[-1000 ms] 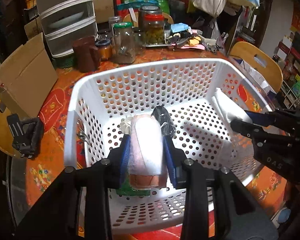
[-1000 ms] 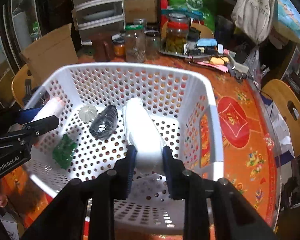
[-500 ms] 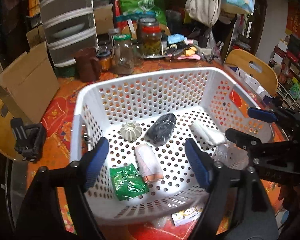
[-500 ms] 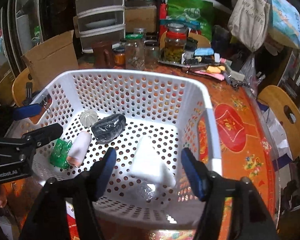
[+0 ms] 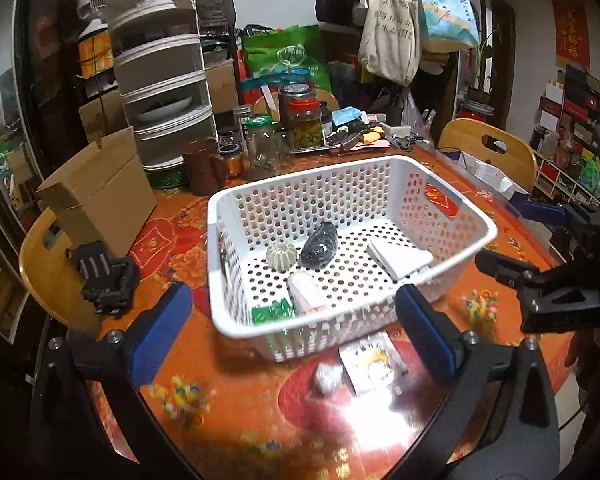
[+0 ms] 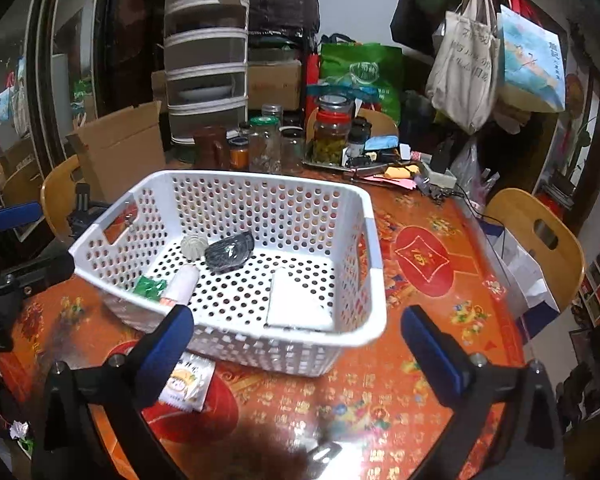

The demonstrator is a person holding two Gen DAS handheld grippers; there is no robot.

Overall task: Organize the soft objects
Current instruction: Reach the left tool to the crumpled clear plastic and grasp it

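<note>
Left gripper (image 5: 292, 332) and right gripper (image 6: 296, 340): both spread wide, holding nothing, hovering just short of white basket (image 5: 476, 222).

Ahead, inside basket: pink roll (image 5: 306, 292), white pad (image 6: 296, 300), dark pouch (image 5: 320, 245), green packet (image 5: 271, 313).

Left on table just below left gripper: crumpled white wad (image 5: 327, 377), cartoon sachet (image 5: 374, 362).

Judgement: take wad next; descend vertically, straddle it, squeeze gently, lift clear of rim before dropping.

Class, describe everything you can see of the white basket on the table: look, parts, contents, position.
The white basket looks like plastic, rectangular, its walls and floor perforated with round holes, with a handle slot in one end wall. It sits upright on the orange patterned table. Inside lie a white pad, a dark pouch, a ridged pale ball, a pinkish roll and a green packet. Neither gripper touches it.
</note>
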